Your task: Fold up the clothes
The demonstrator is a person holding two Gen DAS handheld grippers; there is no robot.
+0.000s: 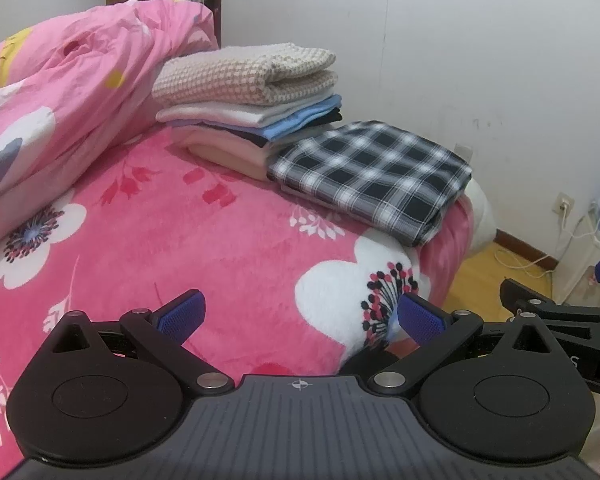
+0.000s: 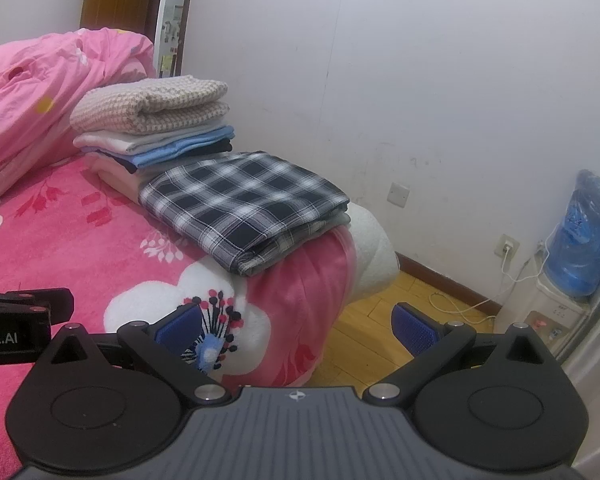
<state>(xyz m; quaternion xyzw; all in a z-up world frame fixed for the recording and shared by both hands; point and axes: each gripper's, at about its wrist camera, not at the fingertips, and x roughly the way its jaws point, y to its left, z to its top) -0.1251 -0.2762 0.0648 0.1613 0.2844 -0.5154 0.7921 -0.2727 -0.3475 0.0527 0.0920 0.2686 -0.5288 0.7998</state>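
— Two grippers, neither carrying anything. Start with the biggest item.

— Bed (image 1: 188, 240), under a pink flowered blanket, filling the near ground in both views. A crumpled pink quilt (image 1: 80, 92) is heaped at its far left.

— And the clothes?

— Stack of folded clothes (image 1: 252, 100) at the far side of the bed, against the quilt, a checked beige piece on top. Just beside it on the right, touching its lower layers, lies a folded plaid garment (image 1: 372, 176), flat, at the bed's right edge. Its long axis runs from far-left to near-right, with the near corner over the blanket's drop.

— Where does it lie from each tool?

— Ahead and to the right of the left gripper (image 1: 300, 318); ahead and slightly left of the right gripper (image 2: 298, 322). Both are well short of it. The right one hangs partly past the bed edge, over the wood floor, so I judge it the nearer to the plaid's open corner.

— Jaws?

— Both spread wide, blue pads (image 2: 410, 326) apart, nothing between them.

— Loose clothing waiting?

— None visible. Everything in sight is already folded; any next reach would go forward toward the plaid.
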